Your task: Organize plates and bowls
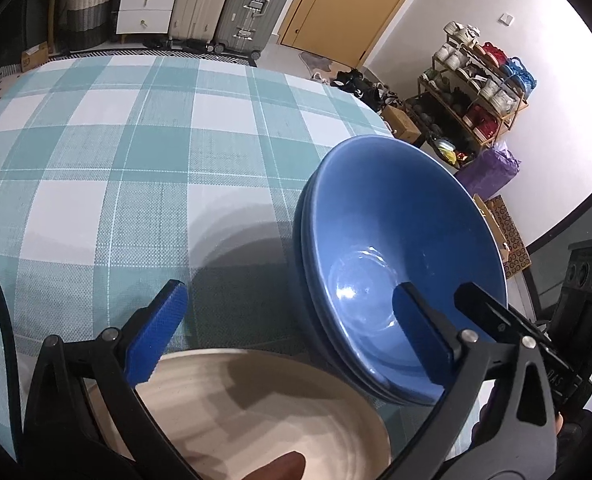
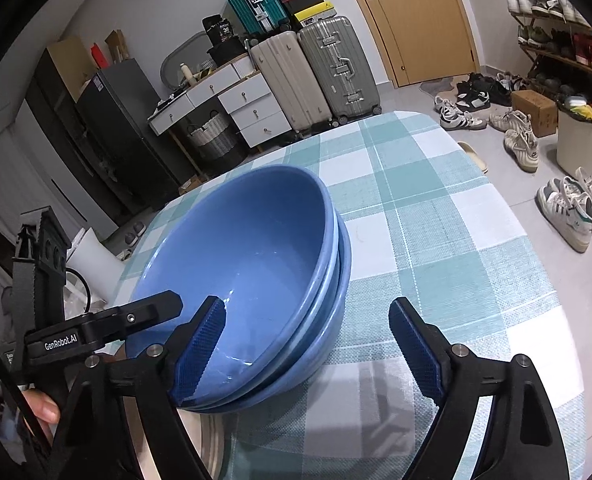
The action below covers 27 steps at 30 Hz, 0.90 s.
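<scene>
A stack of blue bowls (image 1: 395,248) sits on the checked tablecloth (image 1: 136,160), nested and tilted. A beige plate (image 1: 264,412) lies just in front of the stack, under my left gripper (image 1: 292,332). The left gripper is open, its left finger over the plate's rim and its right finger (image 1: 419,340) inside the top bowl. In the right wrist view the blue bowl stack (image 2: 256,272) fills the left centre. My right gripper (image 2: 307,344) is open and straddles the near rim of the stack, its left finger (image 2: 200,348) inside the top bowl. The plate's edge (image 2: 212,440) shows below.
The table (image 2: 455,240) stretches away past the bowls. Beyond it stand suitcases (image 2: 335,68), a white drawer unit (image 2: 256,108), a wooden door (image 2: 415,16) and a shoe rack (image 1: 475,92). Shoes (image 2: 567,208) lie on the floor to the right.
</scene>
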Motion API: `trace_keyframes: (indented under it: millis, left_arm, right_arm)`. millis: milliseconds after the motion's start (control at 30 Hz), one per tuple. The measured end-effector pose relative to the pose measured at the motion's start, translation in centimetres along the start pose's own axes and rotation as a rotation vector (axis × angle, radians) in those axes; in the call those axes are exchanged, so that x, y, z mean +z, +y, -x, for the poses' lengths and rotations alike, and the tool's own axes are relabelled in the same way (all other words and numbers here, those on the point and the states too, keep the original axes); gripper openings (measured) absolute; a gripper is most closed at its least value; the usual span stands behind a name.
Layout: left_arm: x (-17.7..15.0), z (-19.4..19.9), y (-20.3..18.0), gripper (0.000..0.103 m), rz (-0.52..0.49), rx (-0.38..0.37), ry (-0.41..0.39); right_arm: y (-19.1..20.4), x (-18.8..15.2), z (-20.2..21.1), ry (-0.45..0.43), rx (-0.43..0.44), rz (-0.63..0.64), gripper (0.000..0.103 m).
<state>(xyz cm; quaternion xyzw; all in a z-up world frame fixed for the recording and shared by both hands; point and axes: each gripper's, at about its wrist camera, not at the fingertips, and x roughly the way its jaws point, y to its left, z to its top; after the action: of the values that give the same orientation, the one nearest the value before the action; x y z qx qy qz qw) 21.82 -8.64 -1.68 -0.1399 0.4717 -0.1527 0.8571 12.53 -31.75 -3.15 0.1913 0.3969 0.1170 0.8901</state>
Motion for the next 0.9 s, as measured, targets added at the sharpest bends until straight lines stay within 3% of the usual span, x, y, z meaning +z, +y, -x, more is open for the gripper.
trace_keyframes:
  millis: [300,367,433,567,700,900]
  left_arm:
    - [0.3,-1.0,0.2,0.102,0.03,0.003,0.032]
    - [0.3,-1.1,0.4,0.101,0.04,-0.001,0.033]
    - [0.3,-1.1,0.5,0.094,0.048,-0.019,0.03]
    - [0.2,-1.0,0.1,0.066,0.037,-0.072,0.039]
    - [0.1,-0.6,-0.9,0.045,0.0,-0.084,0.032]
    - [-0.2,0.2,-2.2,0.04,-0.047,-0.041,0.019]
  right_arm:
    - [-0.1,-0.1,0.0,-0.011,0.012,0.006,0.085]
    - [-0.2,-0.1,-0.1,-0.01,0.018,0.007,0.081]
    - [-0.1,-0.2,0.0,-0.016,0.02,0.01,0.075]
    - [0.1,-0.2,0.3,-0.026,0.024,0.018,0.061]
    - [0.4,-0.2,0.7,-0.035,0.021,0.029,0.048]
    - [0.7,-0.2,0.9,-0.041,0.0,0.04,0.046]
